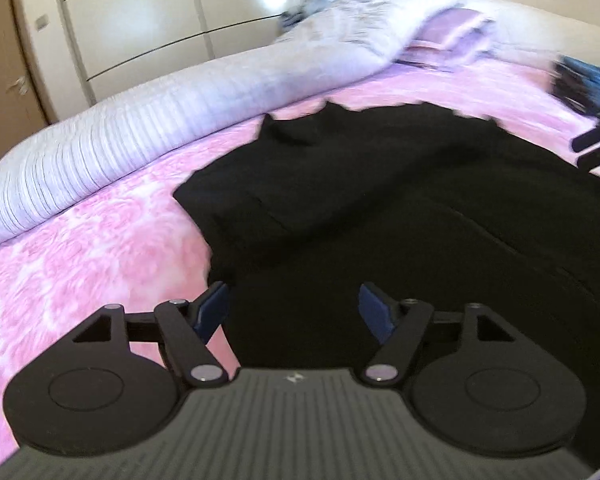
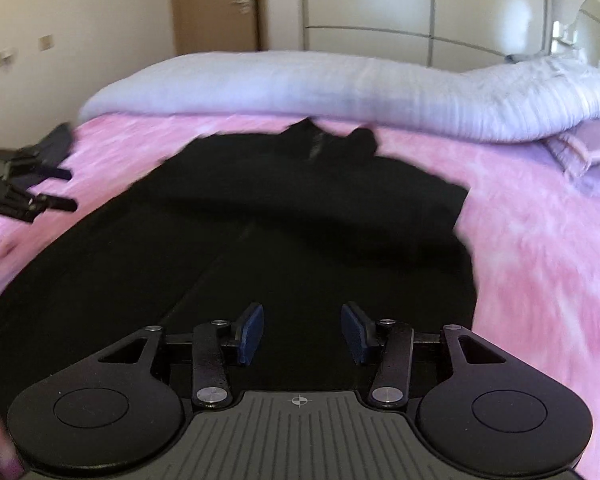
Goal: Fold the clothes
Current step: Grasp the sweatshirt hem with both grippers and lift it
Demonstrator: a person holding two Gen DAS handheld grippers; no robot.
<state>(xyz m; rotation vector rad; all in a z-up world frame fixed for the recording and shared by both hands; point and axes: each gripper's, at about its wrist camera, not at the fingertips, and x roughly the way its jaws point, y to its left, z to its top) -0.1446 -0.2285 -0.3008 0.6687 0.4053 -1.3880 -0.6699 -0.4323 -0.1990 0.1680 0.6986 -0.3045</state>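
A black garment (image 1: 400, 192) lies spread flat on the pink bedspread (image 1: 100, 248), its collar end toward the far side. My left gripper (image 1: 296, 312) hovers over the garment's near left edge, jaws apart, with nothing between the blue pads (image 1: 214, 312). In the right wrist view the same black garment (image 2: 300, 220) fills the middle. My right gripper (image 2: 303, 332) is over its near part, open and holding nothing. Part of the right gripper's frame (image 1: 596, 144) shows at the left view's right edge. The left gripper's frame (image 2: 28, 188) shows at the right view's left edge.
A long white striped rolled duvet (image 2: 340, 88) runs along the far side of the bed. Folded lilac cloths (image 1: 448, 36) sit beside it. Pale wardrobe doors (image 1: 160, 20) and a wooden door (image 2: 216, 4) stand behind the bed. Both views are motion-blurred.
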